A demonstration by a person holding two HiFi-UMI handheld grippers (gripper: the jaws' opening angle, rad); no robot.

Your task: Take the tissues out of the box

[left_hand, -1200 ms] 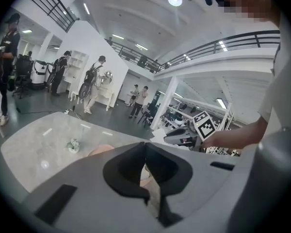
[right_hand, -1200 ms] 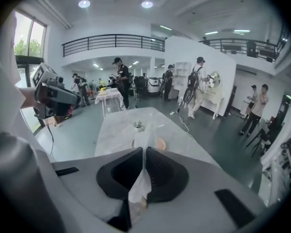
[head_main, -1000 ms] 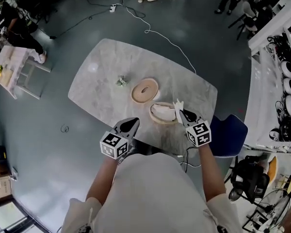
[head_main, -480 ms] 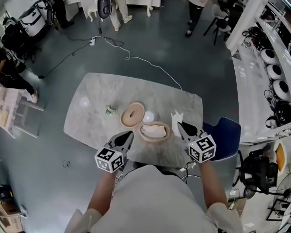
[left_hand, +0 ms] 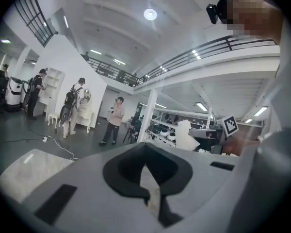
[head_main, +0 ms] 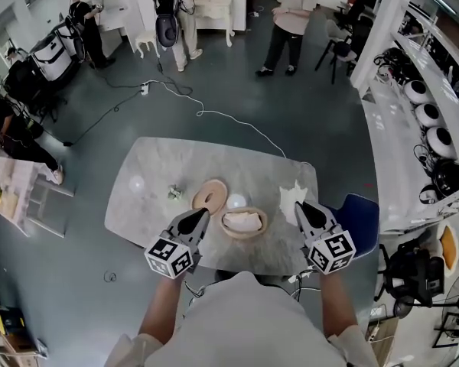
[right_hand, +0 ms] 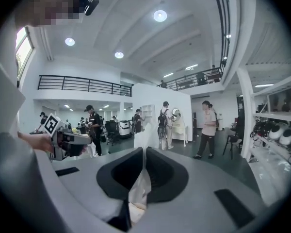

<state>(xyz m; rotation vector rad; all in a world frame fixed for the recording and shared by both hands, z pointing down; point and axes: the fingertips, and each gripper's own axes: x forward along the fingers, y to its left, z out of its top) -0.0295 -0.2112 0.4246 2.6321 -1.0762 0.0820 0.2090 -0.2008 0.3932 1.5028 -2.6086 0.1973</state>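
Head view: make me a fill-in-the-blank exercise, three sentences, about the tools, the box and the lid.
1. The right tool is shut on a ____.
2. In the head view, the lid lies on the table to the ____ of the box.
3. The left tool is shut and holds ____.
Missing words: tissue; left; nothing.

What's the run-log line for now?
right gripper: jaws shut on tissue, clear of box | left gripper: jaws shut, empty | box: open, tissues inside
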